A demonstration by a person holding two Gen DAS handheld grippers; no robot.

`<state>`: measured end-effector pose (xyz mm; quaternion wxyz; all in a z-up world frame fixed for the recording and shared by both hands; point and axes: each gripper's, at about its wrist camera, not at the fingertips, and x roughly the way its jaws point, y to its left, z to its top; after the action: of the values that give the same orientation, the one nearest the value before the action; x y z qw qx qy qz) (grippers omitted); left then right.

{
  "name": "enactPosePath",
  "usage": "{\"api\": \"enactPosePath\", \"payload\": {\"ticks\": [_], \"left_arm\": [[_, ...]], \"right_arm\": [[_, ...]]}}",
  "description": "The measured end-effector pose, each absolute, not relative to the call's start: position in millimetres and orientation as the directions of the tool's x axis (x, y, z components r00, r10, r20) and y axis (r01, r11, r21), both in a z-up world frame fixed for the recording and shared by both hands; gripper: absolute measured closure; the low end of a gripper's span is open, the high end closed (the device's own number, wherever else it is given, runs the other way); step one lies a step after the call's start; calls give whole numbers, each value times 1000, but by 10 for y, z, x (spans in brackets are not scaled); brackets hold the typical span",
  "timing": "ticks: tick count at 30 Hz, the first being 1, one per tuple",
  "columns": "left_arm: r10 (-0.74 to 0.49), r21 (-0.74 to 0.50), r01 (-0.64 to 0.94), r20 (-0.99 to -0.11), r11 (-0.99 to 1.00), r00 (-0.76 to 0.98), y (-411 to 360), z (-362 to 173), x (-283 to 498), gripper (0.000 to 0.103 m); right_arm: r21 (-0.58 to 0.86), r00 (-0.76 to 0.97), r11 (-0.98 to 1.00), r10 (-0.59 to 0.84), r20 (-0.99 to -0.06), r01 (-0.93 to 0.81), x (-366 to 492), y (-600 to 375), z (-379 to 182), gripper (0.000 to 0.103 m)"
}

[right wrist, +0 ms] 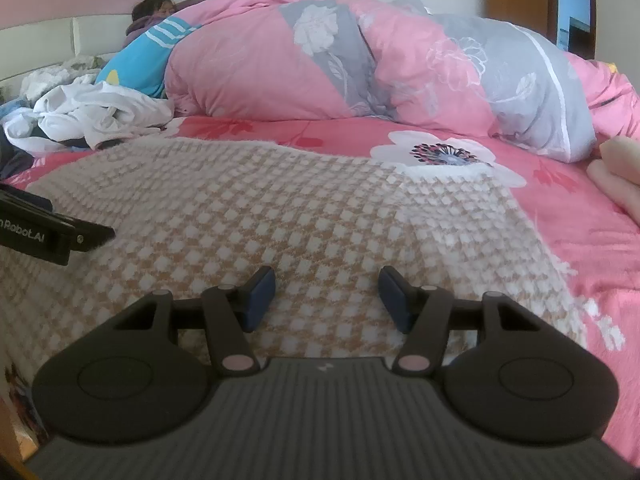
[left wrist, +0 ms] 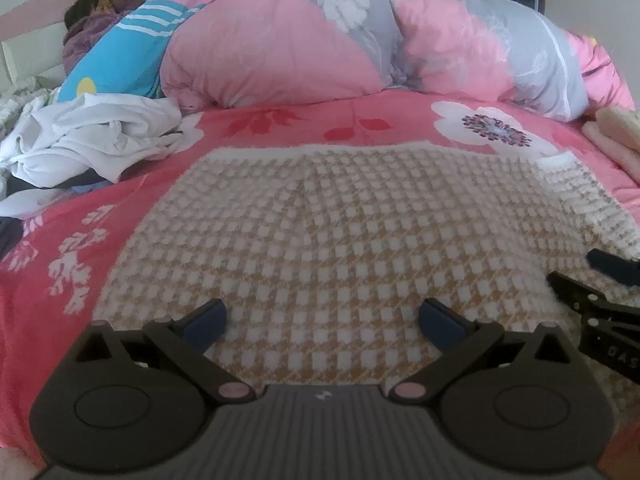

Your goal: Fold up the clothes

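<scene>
From the left wrist camera, the left gripper (left wrist: 322,316) hangs over the near part of a tan-and-white houndstooth knit garment (left wrist: 340,224) spread flat on the pink floral bedsheet (left wrist: 60,240); its jaws stand wide apart with nothing between the blue pads (left wrist: 210,318) but the knit below them, and whether the tips touch the cloth I cannot tell. The garment stretches away from the fingers toward a heaped pink-and-grey duvet (left wrist: 320,40), its far white hem running straight across the view, so its long side seems to lie crosswise to the gripper. A crumpled white garment (left wrist: 92,136) lies well to the left, and the tip of the right gripper (left wrist: 600,280) pokes in at the right edge. From the right wrist camera, the right gripper (right wrist: 328,298) is likewise over the near edge of the houndstooth knit (right wrist: 240,208), jaws parted to a middling gap and empty. Here a doubled layer of the knit shows to the right, ending in a slanted edge on the sheet. The left gripper's black body (right wrist: 56,236) enters from the left. Both grippers sit side by side along the same near edge, neither plainly closer, so the next fold most likely needs both to pinch that edge and carry it toward the far hem.
</scene>
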<state>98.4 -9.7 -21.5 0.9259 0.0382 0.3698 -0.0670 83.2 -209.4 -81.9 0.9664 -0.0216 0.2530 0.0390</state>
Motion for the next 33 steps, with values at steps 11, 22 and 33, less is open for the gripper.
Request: {"api": "enactPosePath", "payload": {"ticks": [11,22,33], "left_arm": [[-165,-24,199,-658,980,735,19,-265,974,0],[-301,-140,268,-541,953,785,271,-199,870,0],[-280,-73,285,-526,956,803,249,-412,1040,0]], "right_arm": [[6,833,996,81,-547,-92,867,-2099,-715,10],[18,805,996,80,-588,-85,887,-2072,-675,1],[-24,805,997,45,-592,-74,861,-2015,-577,1]]}}
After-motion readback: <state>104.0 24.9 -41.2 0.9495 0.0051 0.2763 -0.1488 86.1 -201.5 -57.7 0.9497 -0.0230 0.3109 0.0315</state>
